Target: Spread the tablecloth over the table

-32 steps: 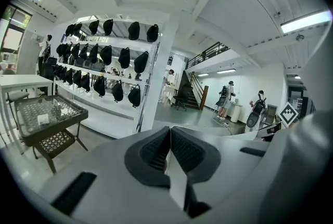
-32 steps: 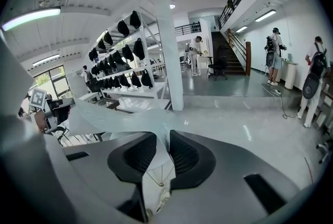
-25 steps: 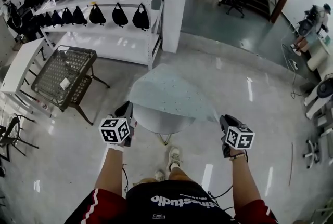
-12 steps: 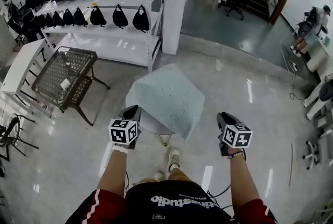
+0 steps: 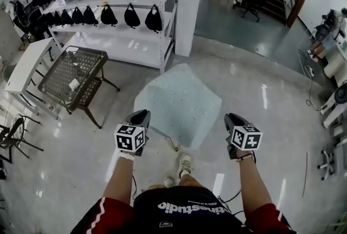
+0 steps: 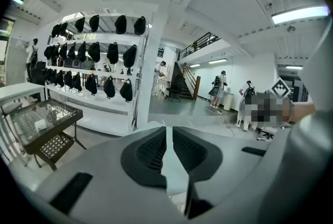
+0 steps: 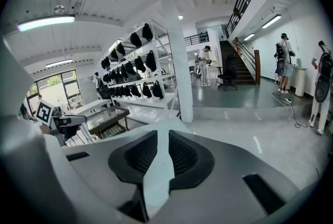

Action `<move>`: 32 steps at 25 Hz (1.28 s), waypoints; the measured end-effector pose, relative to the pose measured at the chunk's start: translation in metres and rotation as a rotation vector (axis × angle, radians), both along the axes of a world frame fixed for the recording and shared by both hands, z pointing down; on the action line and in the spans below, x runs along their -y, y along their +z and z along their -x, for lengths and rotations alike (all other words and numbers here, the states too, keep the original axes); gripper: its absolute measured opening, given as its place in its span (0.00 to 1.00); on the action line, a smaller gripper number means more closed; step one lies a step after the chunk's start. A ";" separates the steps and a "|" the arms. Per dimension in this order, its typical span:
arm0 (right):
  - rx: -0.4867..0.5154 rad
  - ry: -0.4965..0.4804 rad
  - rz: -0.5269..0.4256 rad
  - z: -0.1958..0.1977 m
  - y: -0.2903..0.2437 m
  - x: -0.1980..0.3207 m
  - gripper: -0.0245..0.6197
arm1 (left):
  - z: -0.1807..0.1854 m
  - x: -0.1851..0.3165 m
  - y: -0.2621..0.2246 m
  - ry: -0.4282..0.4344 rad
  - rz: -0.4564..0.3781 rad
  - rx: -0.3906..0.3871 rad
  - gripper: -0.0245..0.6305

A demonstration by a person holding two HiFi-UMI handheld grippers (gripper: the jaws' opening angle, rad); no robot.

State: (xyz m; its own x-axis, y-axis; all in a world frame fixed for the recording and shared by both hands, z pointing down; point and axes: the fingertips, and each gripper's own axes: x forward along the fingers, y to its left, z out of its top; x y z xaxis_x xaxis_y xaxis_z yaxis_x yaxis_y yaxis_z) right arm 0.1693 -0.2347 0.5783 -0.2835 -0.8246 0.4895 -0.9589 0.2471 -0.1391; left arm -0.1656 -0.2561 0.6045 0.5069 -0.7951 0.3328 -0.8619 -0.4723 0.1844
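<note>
Two grippers are pinching the pale blue tablecloth (image 5: 179, 102), jaws closed onto it, left gripper (image 5: 142, 115) at its 8 o'clock edge, right gripper (image 5: 230, 118) at 4 o'clock, the cloth lying draped over the table (image 5: 174, 145) toward 12 o'clock, equally near both.

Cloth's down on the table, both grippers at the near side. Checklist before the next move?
1. Tablecloth covers the top: ok, no bare tabletop shows in the head view.
2. Cloth lies flat: ok, no big folds seen.
3. Left gripper grip: cannot tell. Its tip is at the cloth's near-left edge, jaws a narrow gap apart with a pale strip between.
4. Right gripper grip: cannot tell. Same pale strip, but floor shows between it and the cloth.
5. Even overhang: cannot tell from above.
6. Mesh rack apart from the cloth: ok.
</note>
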 end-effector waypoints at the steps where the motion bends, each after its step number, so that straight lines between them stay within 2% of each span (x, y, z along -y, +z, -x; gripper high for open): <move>1: 0.001 -0.008 -0.004 0.004 -0.002 0.002 0.18 | 0.005 0.000 -0.007 -0.009 -0.012 -0.004 0.11; 8: 0.000 -0.057 -0.024 0.038 -0.012 0.008 0.18 | 0.039 -0.007 -0.017 -0.067 -0.028 -0.031 0.11; 15: -0.012 -0.054 -0.037 0.040 -0.024 0.008 0.18 | 0.042 -0.010 -0.013 -0.080 -0.021 -0.058 0.11; 21: -0.016 -0.052 -0.042 0.030 -0.033 0.012 0.18 | 0.029 0.003 -0.025 -0.062 -0.030 -0.094 0.11; 32: 0.058 -0.050 -0.099 0.010 -0.070 0.027 0.18 | -0.010 0.019 -0.063 -0.049 -0.074 -0.071 0.11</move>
